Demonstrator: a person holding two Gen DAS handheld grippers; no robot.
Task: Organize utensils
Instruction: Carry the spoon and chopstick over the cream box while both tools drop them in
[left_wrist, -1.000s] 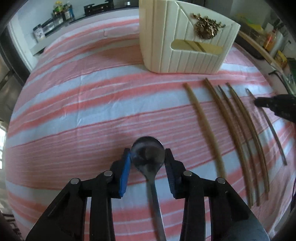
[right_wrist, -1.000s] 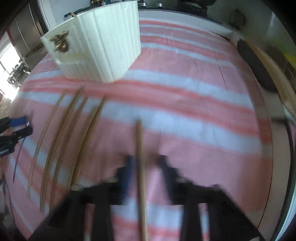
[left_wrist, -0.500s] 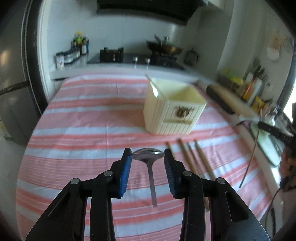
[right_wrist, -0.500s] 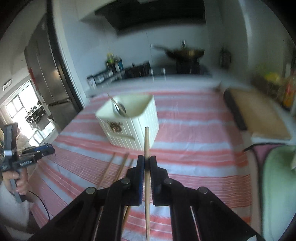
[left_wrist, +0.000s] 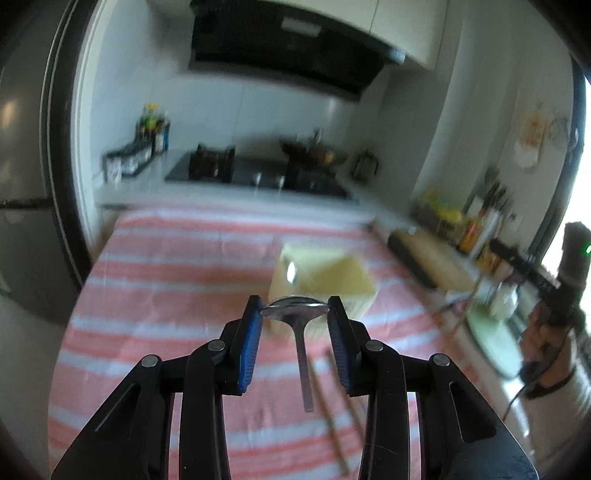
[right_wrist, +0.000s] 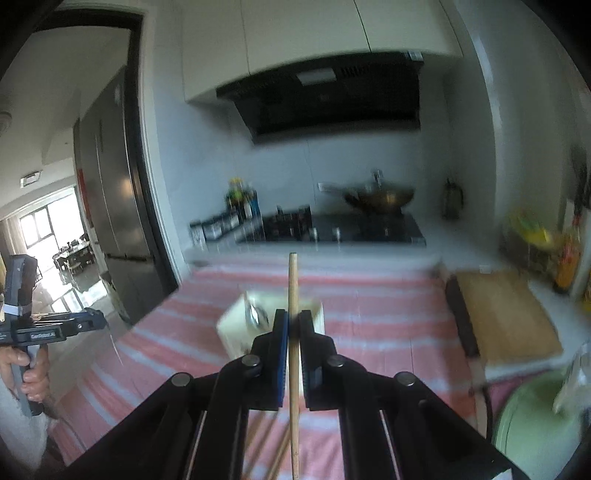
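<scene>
Between your left gripper's (left_wrist: 294, 314) blue-padded jaws sits a metal spoon (left_wrist: 295, 314), pinched across the bowl with the pads closed only as far as the bowl's width; its handle hangs down below the jaws, clear of the surface (left_wrist: 166, 295), which wears a pink-and-white striped cloth. Just beyond those jaws and lower down stands the cream utensil holder (left_wrist: 325, 280), blurred, with something shiny leaning inside it at its left wall. Below and to the right of the jaws, wooden chopsticks (left_wrist: 332, 398) lie on the cloth. Far off to the right of the jaws you can see your right hand (left_wrist: 543, 332) gripping the other tool's handle. Your right gripper (right_wrist: 294, 325) has its jaws nearly shut on a single wooden chopstick (right_wrist: 293, 288), which stands upright between the pads, its top rising well above the tips and its lower end running down past them. Behind those jaws the cream holder (right_wrist: 236, 332) sits on the striped cloth, a spoon bowl (right_wrist: 255, 314) showing inside it just left of the jaws. More chopsticks (right_wrist: 258, 435) lie on the cloth beneath the jaws. Far left of them your left hand (right_wrist: 33, 369) holds its tool. To the right of the jaws a wooden cutting board (right_wrist: 506, 314) rests beside the cloth.
</scene>
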